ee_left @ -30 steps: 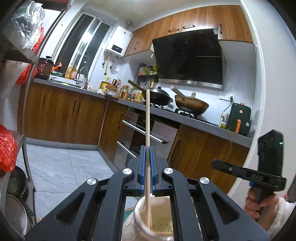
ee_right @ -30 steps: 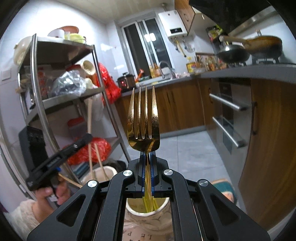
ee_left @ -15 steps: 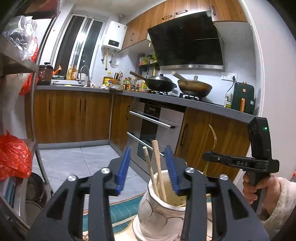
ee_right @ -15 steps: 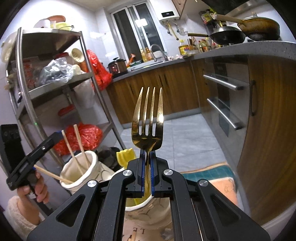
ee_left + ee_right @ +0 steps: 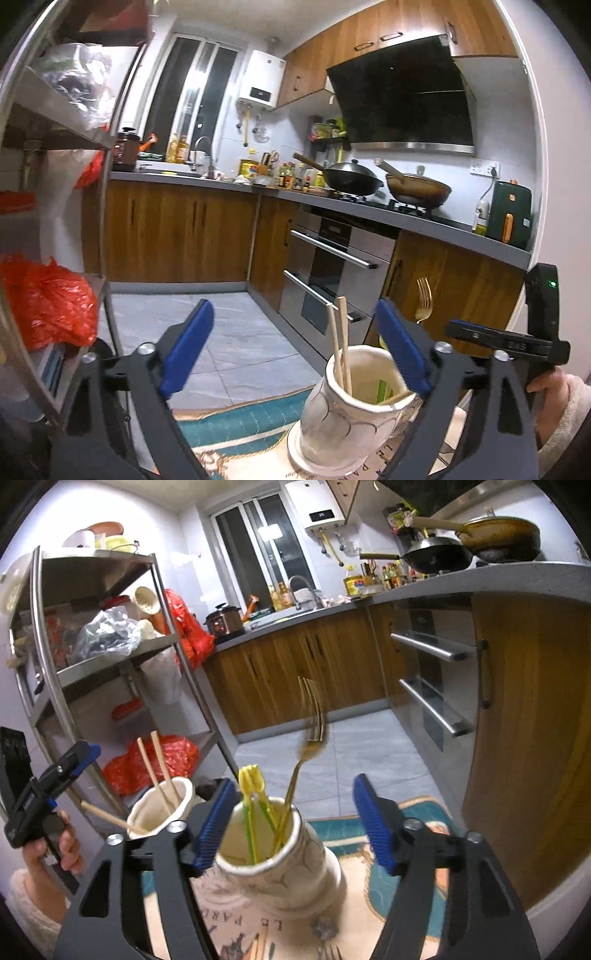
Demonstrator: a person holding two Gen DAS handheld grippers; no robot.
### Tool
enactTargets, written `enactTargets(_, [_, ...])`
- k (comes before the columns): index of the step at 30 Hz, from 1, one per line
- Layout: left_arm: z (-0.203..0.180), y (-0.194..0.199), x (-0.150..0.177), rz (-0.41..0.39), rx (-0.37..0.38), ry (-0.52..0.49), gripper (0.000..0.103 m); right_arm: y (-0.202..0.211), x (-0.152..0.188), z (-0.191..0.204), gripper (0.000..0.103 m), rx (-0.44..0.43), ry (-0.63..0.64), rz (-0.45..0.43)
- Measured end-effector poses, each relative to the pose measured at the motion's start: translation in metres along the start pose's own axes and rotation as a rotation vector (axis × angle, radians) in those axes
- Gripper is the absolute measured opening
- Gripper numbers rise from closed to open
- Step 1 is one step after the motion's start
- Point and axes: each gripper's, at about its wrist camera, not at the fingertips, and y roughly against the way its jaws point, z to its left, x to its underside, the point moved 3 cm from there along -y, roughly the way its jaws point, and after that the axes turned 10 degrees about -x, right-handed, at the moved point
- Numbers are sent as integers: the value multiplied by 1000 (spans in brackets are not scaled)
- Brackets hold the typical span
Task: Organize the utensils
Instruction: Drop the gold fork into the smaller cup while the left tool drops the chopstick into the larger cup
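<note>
My left gripper [image 5: 295, 350] is open and empty, its jaws wide apart above a cream ceramic jar [image 5: 351, 413] that holds wooden chopsticks [image 5: 341, 343]. My right gripper [image 5: 295, 823] is open too, over a second cream jar [image 5: 280, 864] that holds a gold fork [image 5: 310, 731], blurred and leaning, and yellow-green utensils [image 5: 255, 797]. The chopstick jar also shows in the right wrist view [image 5: 159, 808], left of the fork jar. The fork also shows in the left wrist view [image 5: 424, 301]. The left gripper also shows in the right wrist view [image 5: 44, 786], and the right one in the left wrist view [image 5: 509, 341].
Both jars stand on a printed cloth [image 5: 236, 926] with a teal border. Another fork [image 5: 328, 952] lies on it at the front. A steel shelf rack [image 5: 92, 646] with red bags stands to the left. Wooden cabinets and an oven [image 5: 332, 266] are behind.
My left gripper let go of the chopstick, which now stands in its jar, and opened wide. My right gripper opened and released the gold fork into the other jar.
</note>
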Motion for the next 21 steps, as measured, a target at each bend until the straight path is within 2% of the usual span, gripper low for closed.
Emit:
enactTargets(2, [2, 10, 2, 1, -26, -2, 97, 9, 2, 0, 84, 7, 2, -8])
enactTargets(4, [3, 17, 3, 9, -48, -8, 97, 20, 7, 1, 90, 16, 8, -9])
enactTargets(14, [-5, 52, 18, 90, -185, -51, 97, 62, 30, 10, 95, 84, 77, 5])
enactTargets(21, [-28, 73, 39, 148, -171, -82, 97, 80, 48, 4, 96, 113, 77, 68])
